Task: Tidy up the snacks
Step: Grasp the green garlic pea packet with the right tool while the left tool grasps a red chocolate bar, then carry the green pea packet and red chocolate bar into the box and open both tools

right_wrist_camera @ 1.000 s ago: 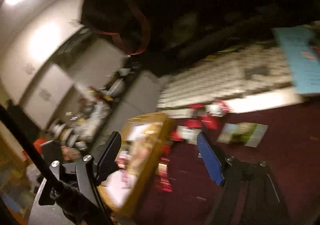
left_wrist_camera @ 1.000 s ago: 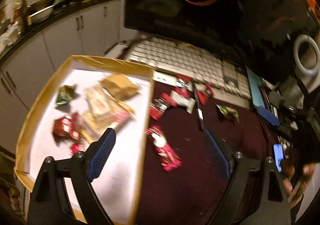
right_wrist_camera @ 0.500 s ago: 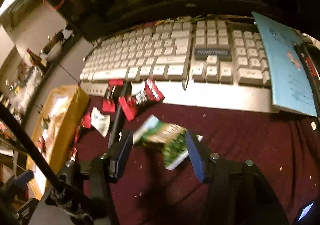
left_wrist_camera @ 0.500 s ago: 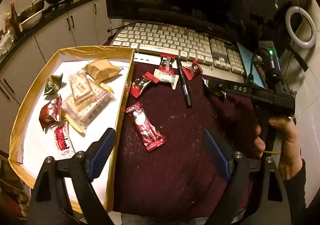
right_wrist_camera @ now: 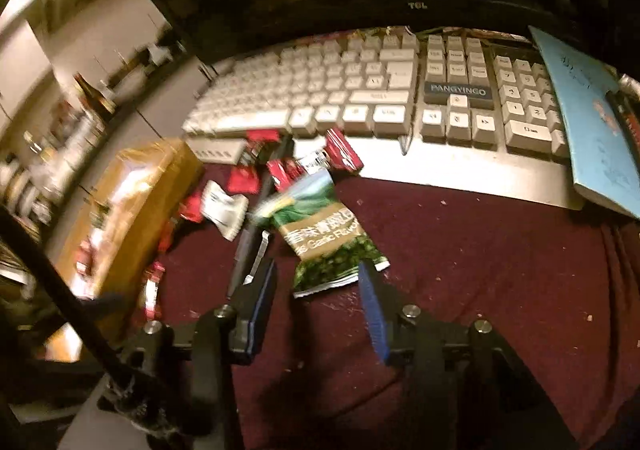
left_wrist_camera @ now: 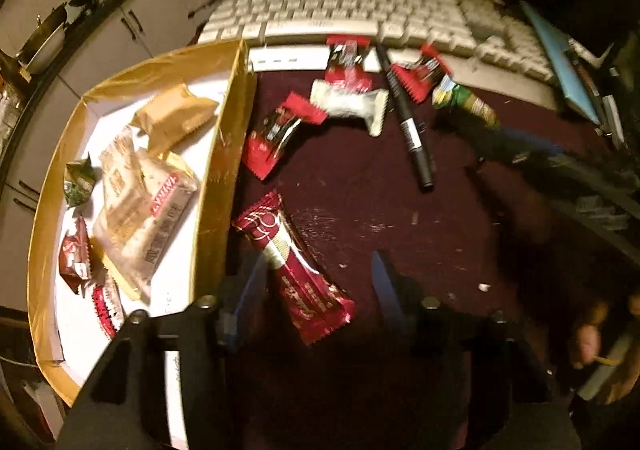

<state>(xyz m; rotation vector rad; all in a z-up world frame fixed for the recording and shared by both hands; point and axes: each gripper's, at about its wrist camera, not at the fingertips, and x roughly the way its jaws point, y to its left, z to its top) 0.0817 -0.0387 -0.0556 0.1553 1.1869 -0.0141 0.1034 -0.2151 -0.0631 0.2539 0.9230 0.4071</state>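
A: The left claw (left_wrist_camera: 316, 294) — what's it built like?

B: Black angular arms with round silver screws at the joints, and ribbed blue pads (left_wrist_camera: 382, 288) lining its fingers.

A: And the right claw (right_wrist_camera: 320, 302)?

B: Same make: black frame, silver screw heads, blue pads (right_wrist_camera: 372, 314). A black cable (right_wrist_camera: 76, 314) runs past it at about eight o'clock.

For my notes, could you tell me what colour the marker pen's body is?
Black, with a white label band on the marker pen; left wrist view shows it best.
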